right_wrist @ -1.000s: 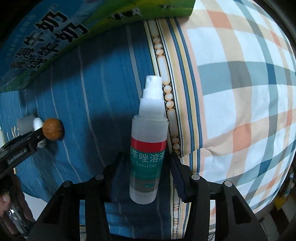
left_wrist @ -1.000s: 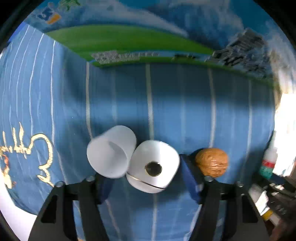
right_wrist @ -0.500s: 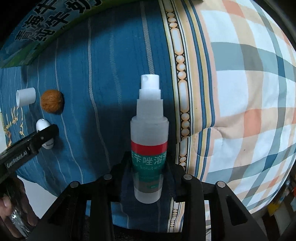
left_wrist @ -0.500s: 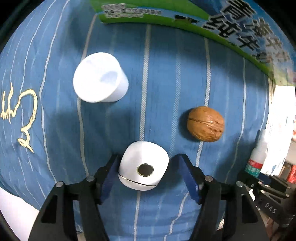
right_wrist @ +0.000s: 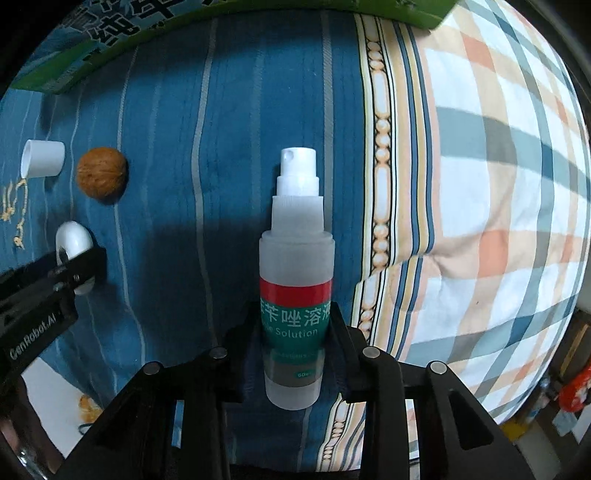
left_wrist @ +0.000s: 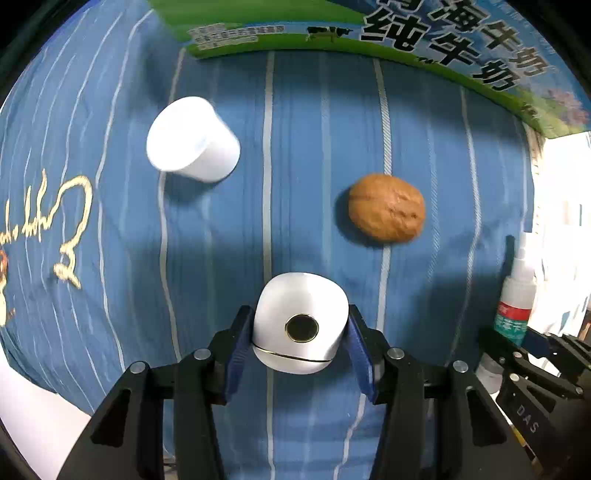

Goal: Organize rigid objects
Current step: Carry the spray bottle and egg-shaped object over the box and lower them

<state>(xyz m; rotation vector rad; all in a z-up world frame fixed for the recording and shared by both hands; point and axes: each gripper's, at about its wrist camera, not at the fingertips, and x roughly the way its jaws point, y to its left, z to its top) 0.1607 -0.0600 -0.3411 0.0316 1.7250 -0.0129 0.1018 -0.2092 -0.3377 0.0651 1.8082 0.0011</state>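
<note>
We have both pieces in hand – left tongs clamped on the white earbud case, right tongs clamped on the spray bottle – over the bed. Next, we judge, each needs setting beside the walnut and white cap

Cap lies left of walnut; carton behind both.

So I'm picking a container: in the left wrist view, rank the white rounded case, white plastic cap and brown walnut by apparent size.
1. White rounded case, though nearest the camera, so unsure.
2. White plastic cap and brown walnut look alike.
</note>
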